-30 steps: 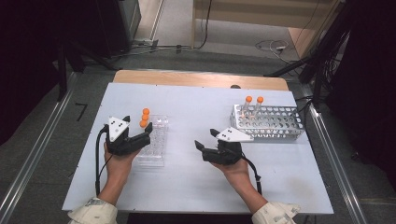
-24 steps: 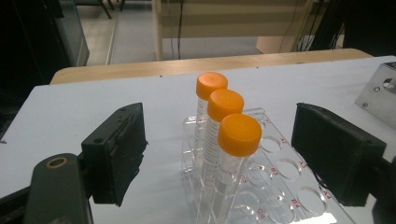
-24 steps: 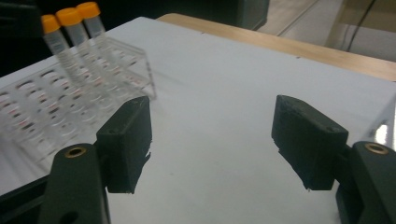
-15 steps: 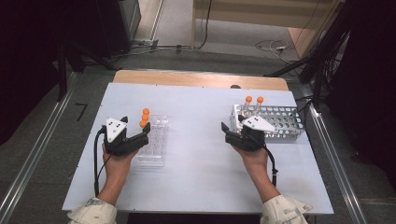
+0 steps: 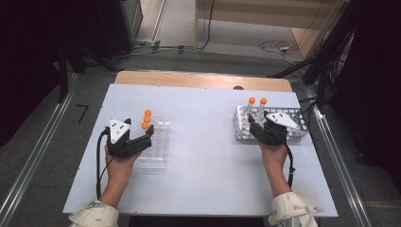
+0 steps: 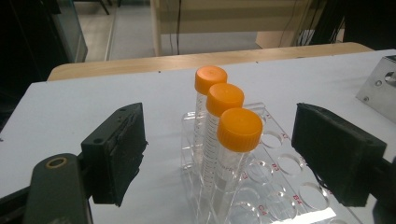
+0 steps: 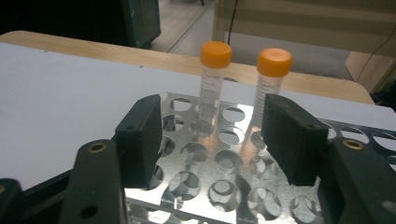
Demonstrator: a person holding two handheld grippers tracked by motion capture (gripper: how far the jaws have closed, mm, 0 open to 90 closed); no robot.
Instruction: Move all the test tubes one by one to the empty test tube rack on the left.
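Tubes stand in racks on a white table over grey floor.

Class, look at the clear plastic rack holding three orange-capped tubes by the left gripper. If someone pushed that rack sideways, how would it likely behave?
The clear plastic rack looks thin and light, so it would probably slide easily on the smooth white table. Its three orange-capped tubes stand tall along one edge, so it may tip toward that side. The tubes sit loosely in their holes and would likely wobble.
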